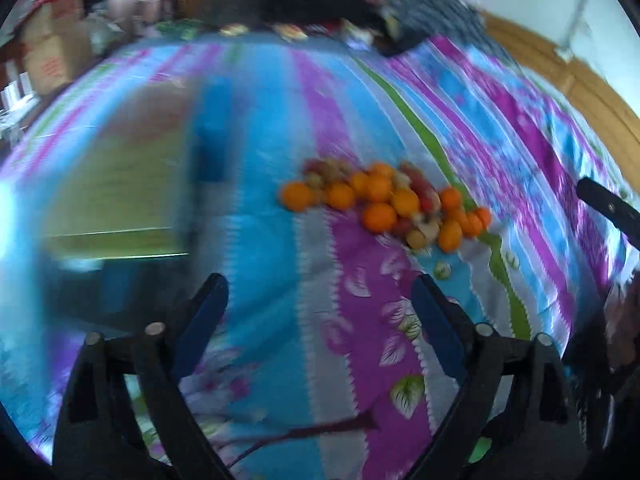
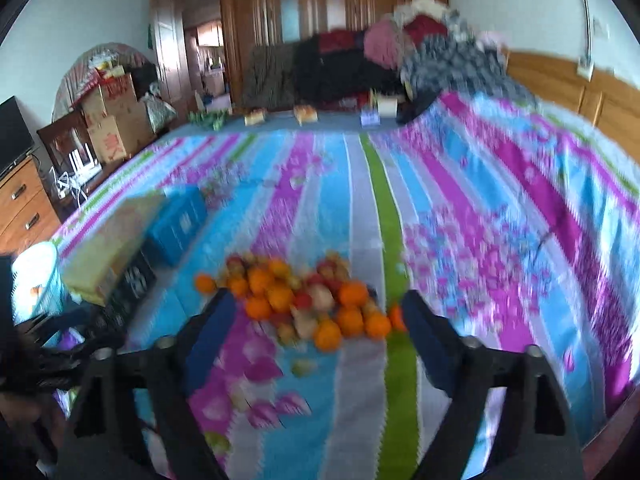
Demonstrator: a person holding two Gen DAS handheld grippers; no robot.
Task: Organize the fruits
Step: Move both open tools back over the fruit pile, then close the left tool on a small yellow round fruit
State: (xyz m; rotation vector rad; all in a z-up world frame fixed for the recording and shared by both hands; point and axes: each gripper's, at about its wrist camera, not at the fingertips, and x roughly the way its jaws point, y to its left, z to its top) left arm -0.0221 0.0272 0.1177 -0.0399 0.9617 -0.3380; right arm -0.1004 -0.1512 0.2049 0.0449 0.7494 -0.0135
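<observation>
A pile of fruit [image 1: 384, 200], with several oranges and several red and pale apples, lies on the striped bedspread [image 1: 280, 240]. It also shows in the right wrist view [image 2: 308, 300]. My left gripper [image 1: 320, 292] is open and empty, above the bedspread, short of the pile. My right gripper [image 2: 316, 312] is open and empty, with its fingertips at either side of the pile's near edge. Both views are blurred.
A yellow-green box [image 2: 108, 248] and a blue box [image 2: 176, 228] sit on dark crates at the left. A pale blue bucket [image 2: 36, 276] stands beside them. Clothes are heaped at the far end of the bed [image 2: 380, 56]. The wooden headboard [image 2: 580, 92] is right.
</observation>
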